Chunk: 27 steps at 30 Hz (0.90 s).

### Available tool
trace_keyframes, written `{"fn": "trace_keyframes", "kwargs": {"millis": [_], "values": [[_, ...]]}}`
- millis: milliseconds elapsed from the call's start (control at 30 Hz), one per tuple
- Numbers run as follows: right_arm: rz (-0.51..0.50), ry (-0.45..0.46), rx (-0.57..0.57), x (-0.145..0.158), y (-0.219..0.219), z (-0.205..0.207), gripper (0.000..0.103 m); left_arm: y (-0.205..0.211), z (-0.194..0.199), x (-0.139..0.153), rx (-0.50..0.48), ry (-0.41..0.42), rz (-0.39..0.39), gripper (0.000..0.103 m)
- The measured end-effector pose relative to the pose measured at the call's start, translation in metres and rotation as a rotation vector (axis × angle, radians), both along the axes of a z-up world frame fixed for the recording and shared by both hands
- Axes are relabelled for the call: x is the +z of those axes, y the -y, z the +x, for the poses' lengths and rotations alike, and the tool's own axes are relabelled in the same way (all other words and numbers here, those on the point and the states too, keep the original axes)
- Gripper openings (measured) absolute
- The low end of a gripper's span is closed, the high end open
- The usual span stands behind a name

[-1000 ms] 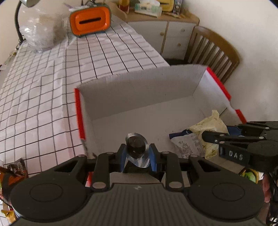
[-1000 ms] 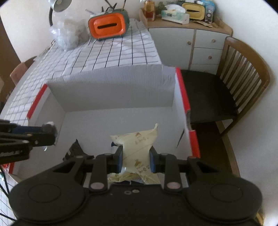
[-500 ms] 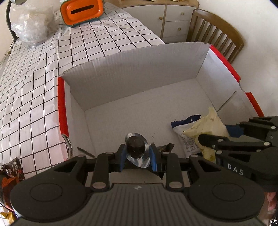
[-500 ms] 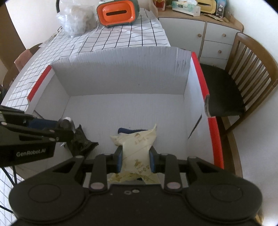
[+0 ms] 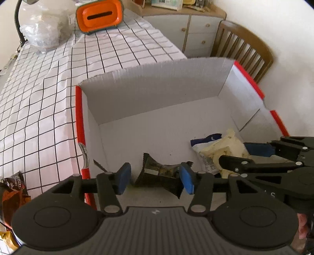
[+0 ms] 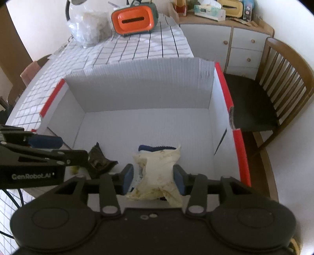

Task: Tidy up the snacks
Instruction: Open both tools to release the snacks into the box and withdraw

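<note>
A white cardboard box [image 5: 79, 121] with red rims stands on the checked tablecloth. My left gripper [image 5: 155, 179] hangs over the box's near left part and its jaws are opening. A dark snack packet [image 5: 159, 175] lies on the box floor between the blue pads, no longer squeezed. My right gripper [image 6: 153, 179] is over the near middle of the box [image 6: 227, 94], jaws also opening. A pale yellow packet [image 6: 157, 172] sits loose between its pads, on top of a blue-and-white packet [image 6: 153, 148]. Each gripper shows in the other's view: right gripper [image 5: 241, 155], left gripper [image 6: 72, 149].
An orange tissue holder [image 5: 100, 16] and a clear plastic bag [image 5: 45, 31] stand at the table's far end. A wooden chair [image 6: 274, 88] and a white cabinet [image 6: 245, 45] are to the right. More snack packets [image 5: 11, 188] lie on the cloth left of the box.
Both grippers' jaws have spread apart. The dark packet has dropped out of the left grip onto the box floor, and the yellow packet is no longer pinched by the right.
</note>
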State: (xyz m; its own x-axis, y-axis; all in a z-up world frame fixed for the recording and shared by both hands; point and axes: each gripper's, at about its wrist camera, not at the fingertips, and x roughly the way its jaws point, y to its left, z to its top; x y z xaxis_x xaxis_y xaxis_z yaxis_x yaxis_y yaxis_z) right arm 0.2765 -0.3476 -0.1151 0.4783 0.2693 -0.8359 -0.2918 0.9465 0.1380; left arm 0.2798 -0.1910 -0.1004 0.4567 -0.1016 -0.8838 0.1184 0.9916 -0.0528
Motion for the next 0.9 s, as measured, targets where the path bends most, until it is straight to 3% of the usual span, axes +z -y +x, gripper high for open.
{"fn": "trace_keyframes", "kwargs": {"millis": [100, 267, 533, 900], "values": [[0.006, 0.029, -0.001, 0.008, 0.002, -0.006, 0.073, -0.003, -0.007, 0.008, 0.011, 0.021, -0.006, 0.053], [0.022, 0.049, 0.007, 0.02, 0.002, -0.015, 0.075, -0.014, -0.022, 0.024, 0.041, 0.061, -0.023, 0.056], [0.06, 0.096, 0.047, 0.047, -0.003, -0.034, 0.084, -0.035, -0.05, 0.052, 0.083, 0.145, -0.07, 0.065], [0.108, 0.19, 0.088, 0.084, -0.028, -0.057, 0.096, -0.077, -0.085, 0.083, 0.145, 0.253, -0.106, 0.07]]}}
